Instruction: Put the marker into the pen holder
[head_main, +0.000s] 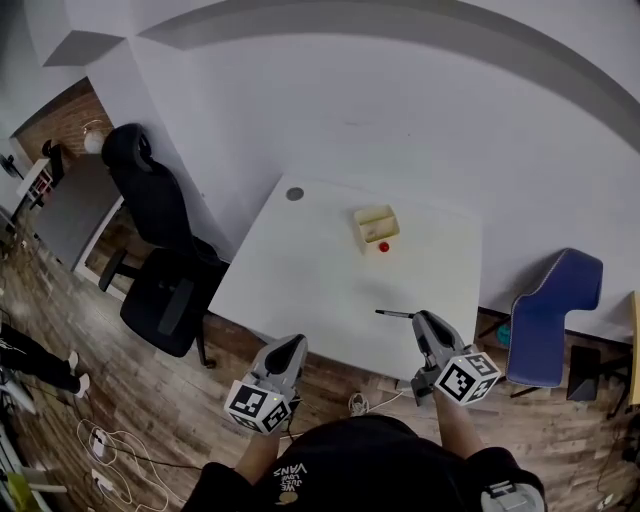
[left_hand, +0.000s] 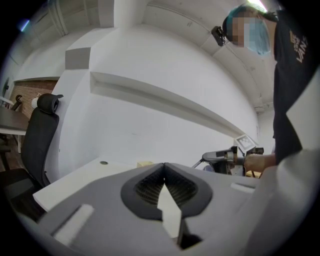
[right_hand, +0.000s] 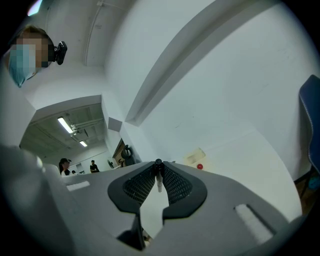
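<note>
We find a plain white wall (head_main: 400, 120) with a white rectangular surface (head_main: 300, 270) set close against it. A projecting ledge (left_hand: 165, 100) runs along the wall high up. The floor (head_main: 60, 350) is of brown wood planks. A black office chair (head_main: 160, 260) with a headrest stands just beside the surface's left edge, and a blue chair (head_main: 550, 310) stands near its right edge. White cables (head_main: 105, 440) lie loose on the floor at the left. We note a brick-faced wall (head_main: 60, 115) beyond the black chair. The right gripper view shows an adjoining space lit by ceiling strip lights (right_hand: 65, 124).
</note>
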